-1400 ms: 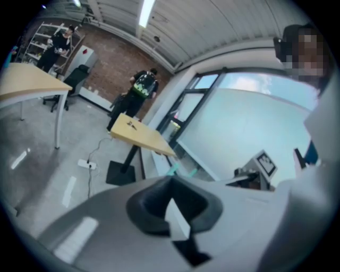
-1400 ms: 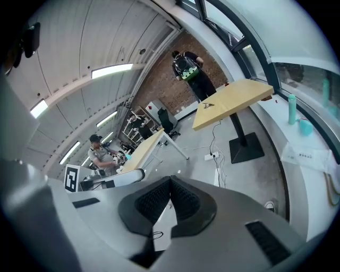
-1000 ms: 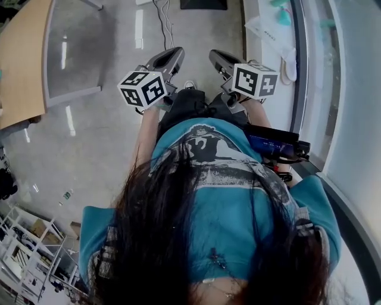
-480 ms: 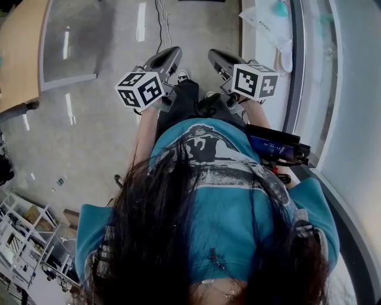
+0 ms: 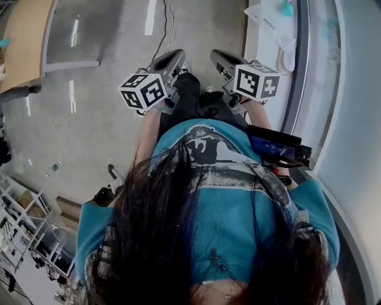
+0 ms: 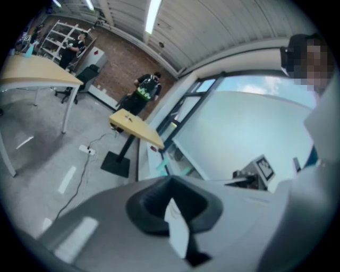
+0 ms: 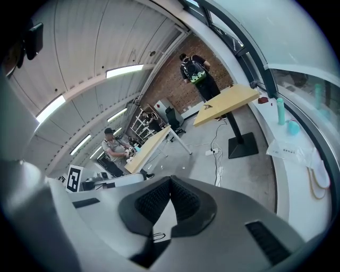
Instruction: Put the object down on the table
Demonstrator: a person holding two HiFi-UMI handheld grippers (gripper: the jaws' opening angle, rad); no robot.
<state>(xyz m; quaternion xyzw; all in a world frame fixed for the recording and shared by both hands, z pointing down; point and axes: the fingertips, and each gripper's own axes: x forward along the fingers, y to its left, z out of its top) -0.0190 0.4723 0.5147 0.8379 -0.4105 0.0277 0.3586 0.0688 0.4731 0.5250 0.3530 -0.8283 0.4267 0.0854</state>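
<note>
Your left gripper has its jaws pressed together with nothing between them, and your right gripper is the same. You hold both side by side at 12 o'clock, over the floor. A table stands at 10 o'clock. Where the task's object is I cannot tell; neither gripper carries it.

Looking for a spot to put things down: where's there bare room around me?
The wooden table, left across the open floor, looks mostly bare. The window ledge on the right is crowded: a bag, a teal bottle.
</note>
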